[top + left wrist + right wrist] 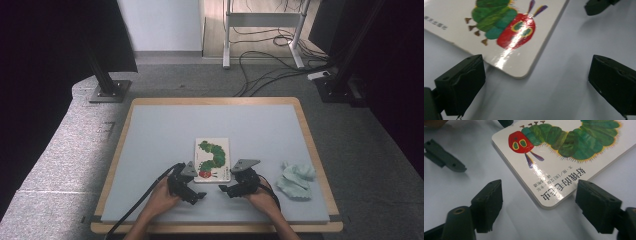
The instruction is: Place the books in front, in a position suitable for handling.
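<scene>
We see a grey table with a wooden rim taking up the middle of the high view. On it, just below the centre of that frame, lies a board book, flat and closed, cover up. Its long axis runs up and down the frame, away from the person. The cover shows a green caterpillar with a red head; the head sits at the near, lower end of the book. Along one long edge we can see a line of Chinese characters in the right gripper view, and a little small print beside it that is too fine for us to read.

At the lower right of the high view a crumpled pale green cloth lies well apart from the book.

The left gripper sits just below the book's lower left corner, the right gripper just below its lower right corner. Both have their jaws spread wide with nothing between them; each gripper view shows a near corner of the book ahead of the open jaws, not touched.
</scene>
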Available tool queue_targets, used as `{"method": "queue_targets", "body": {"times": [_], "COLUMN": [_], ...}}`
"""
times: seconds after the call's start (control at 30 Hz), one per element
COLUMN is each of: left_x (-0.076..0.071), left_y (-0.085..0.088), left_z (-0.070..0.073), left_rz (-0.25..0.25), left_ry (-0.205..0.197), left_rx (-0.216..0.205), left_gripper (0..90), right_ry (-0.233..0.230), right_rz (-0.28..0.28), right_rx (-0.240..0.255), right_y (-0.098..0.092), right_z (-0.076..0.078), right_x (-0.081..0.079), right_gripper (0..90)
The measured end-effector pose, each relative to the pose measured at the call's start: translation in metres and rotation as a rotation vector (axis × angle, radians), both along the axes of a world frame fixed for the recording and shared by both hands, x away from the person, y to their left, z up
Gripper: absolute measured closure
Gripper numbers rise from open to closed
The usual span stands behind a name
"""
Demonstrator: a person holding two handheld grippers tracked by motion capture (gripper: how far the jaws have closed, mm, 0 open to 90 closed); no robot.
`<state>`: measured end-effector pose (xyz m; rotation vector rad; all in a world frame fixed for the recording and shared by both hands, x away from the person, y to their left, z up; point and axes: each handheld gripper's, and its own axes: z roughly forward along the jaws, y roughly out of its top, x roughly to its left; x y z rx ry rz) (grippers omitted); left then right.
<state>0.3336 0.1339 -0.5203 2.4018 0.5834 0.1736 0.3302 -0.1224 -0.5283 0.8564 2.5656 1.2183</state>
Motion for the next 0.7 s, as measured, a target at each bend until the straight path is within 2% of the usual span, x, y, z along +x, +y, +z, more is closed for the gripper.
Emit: {"method": "queue_targets", "body": {"times": [0.1, 0.23, 0.3, 0.37, 0.5, 0.63, 0.7], "left_x": [0.010, 0.026, 0.036, 0.046, 0.062, 0.081, 0.090], "left_y": [0.007, 0.011, 0.011, 0.009, 0.000, -0.010, -0.015], "left_z": [0.006, 0.013, 0.018, 0.022, 0.028, 0.032, 0.033], "left_rz": [0.024, 0.074, 0.087, 0.094, 0.089, 0.089, 0.084], "left_ry": [-0.023, -0.044, -0.043, -0.027, -0.026, -0.030, -0.022], "left_rx": [-0.012, -0.010, -0.025, -0.036, -0.016, -0.026, -0.005], "left_gripper": [1.7, 2.0, 2.0, 2.0, 2.0, 2.0, 2.3], "right_ry": [-0.026, -0.018, -0.015, -0.016, -0.013, -0.015, -0.015], "right_rz": [-0.031, -0.059, -0.058, -0.055, -0.036, -0.037, -0.036], "right_rx": [-0.021, -0.013, -0.008, -0.007, -0.022, -0.026, -0.031], "right_y": [-0.001, -0.006, -0.007, -0.006, -0.003, -0.001, 0.000], "right_z": [-0.001, -0.004, -0.004, -0.003, -0.004, -0.004, -0.004], "right_x": [-0.001, 0.004, 0.004, 0.003, 0.002, 0.002, 0.002], "right_gripper": [16.6, 15.3, 14.9, 14.4, 13.1, 12.9, 12.9]}}
